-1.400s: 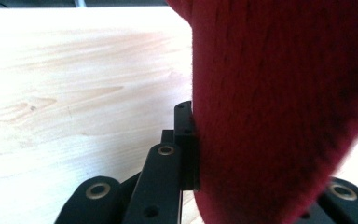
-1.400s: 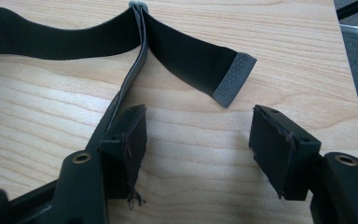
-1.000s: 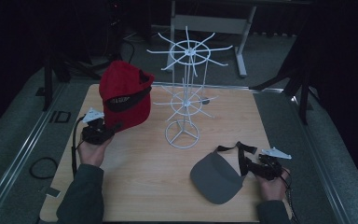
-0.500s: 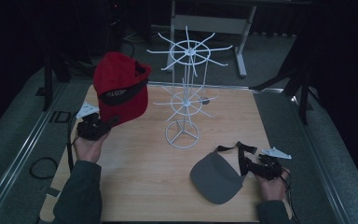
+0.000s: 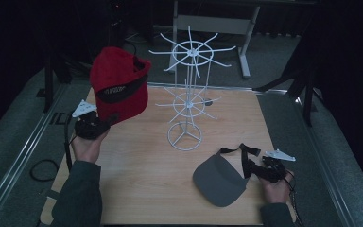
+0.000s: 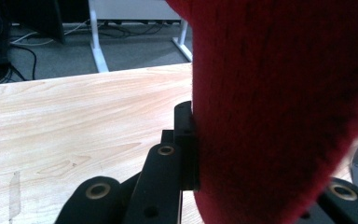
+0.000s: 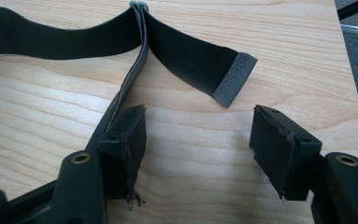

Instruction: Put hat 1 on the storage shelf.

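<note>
A red cap (image 5: 118, 85) with a dark band hangs in the air above the table's left side. My left gripper (image 5: 94, 126) is shut on its lower edge. In the left gripper view the red fabric (image 6: 284, 107) hides the right jaw, and the left finger (image 6: 184, 149) presses against it. A grey visor (image 5: 217, 179) lies flat at the front right, its black strap (image 5: 238, 152) trailing toward my right gripper (image 5: 264, 169). That right gripper (image 7: 198, 140) stands open low over the wood; the strap (image 7: 182, 51) lies ahead of it, one thin band running past its left jaw.
A white wire rack (image 5: 189, 94) with two tiers of radiating prongs stands upright at the middle of the wooden table (image 5: 142, 189). Beyond the table's far edge are a white metal frame (image 5: 212, 23) and dark floor with cables.
My left gripper has lifted the red cap higher above the table and slightly toward the rear. The right gripper and the visor have stayed where they were.
</note>
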Available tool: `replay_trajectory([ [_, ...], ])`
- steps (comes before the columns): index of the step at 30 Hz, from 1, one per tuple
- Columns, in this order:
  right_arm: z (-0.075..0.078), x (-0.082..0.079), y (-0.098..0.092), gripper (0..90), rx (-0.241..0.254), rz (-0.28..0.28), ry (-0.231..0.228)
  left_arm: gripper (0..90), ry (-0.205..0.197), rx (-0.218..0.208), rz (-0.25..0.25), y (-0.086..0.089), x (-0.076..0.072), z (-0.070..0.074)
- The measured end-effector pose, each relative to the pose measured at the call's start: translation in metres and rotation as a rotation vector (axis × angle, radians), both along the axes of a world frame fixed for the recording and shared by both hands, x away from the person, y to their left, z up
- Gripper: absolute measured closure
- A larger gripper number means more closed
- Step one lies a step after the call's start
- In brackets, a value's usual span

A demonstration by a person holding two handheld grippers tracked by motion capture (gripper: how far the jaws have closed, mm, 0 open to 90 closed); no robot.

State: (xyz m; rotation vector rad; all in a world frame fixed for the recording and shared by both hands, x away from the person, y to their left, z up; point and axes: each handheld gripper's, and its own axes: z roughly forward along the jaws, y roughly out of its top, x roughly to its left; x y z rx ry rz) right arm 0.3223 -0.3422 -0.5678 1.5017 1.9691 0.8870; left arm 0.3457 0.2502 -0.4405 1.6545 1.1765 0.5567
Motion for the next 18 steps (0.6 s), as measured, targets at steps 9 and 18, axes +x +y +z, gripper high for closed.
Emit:
replay_trajectory([
  [9,0.000,0.000,0.000,36.0,0.000,0.000,0.000,85.4,-0.023,-0.001,-0.003,0.001,-0.002,0.010],
  [18,0.000,0.000,0.000,36.0,-0.002,0.003,0.000,85.4,-0.051,-0.005,-0.010,-0.001,-0.005,0.022],
])
